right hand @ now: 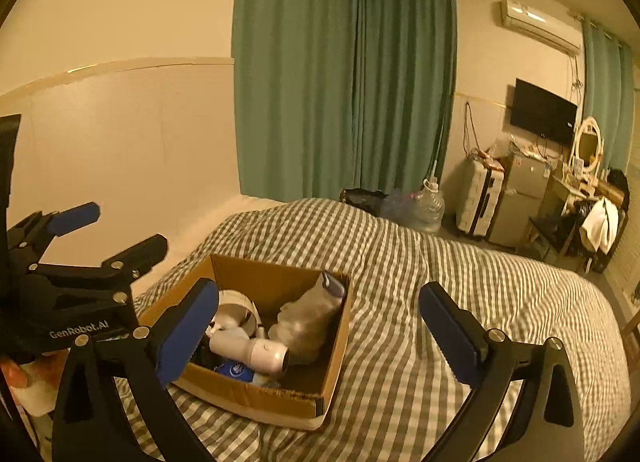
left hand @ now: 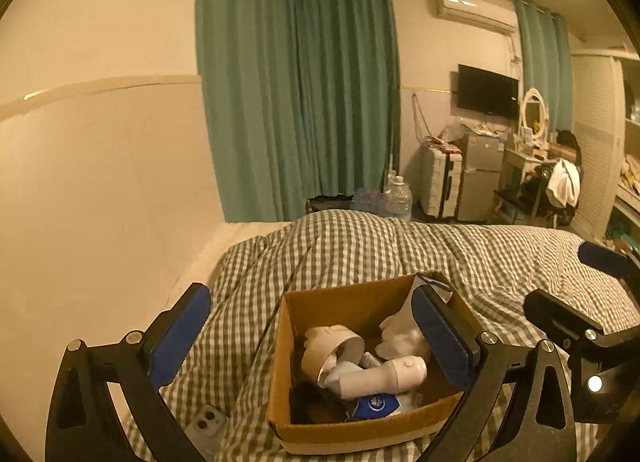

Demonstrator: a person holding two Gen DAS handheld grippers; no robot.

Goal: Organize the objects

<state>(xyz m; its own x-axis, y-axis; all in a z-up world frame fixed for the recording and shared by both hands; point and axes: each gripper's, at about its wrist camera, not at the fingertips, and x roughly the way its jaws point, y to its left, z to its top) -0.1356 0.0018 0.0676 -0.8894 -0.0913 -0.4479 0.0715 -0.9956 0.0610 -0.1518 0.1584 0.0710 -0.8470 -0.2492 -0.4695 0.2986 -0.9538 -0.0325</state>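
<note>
On the checked bed (right hand: 460,302), the cardboard box (left hand: 332,436) looks full, so both grippers, left gripper (left hand: 316,336) and right gripper (right hand: 320,330), fingers wide and holding nothing, should lift away slowly without bumping it.

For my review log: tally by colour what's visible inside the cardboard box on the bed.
White or cream: 4, hair dryer, tape roll, crumpled bag, small tube
Blue: 1, packet
Dark: 1, brush-like item
Total: 6 visible; more may be hidden.
</note>
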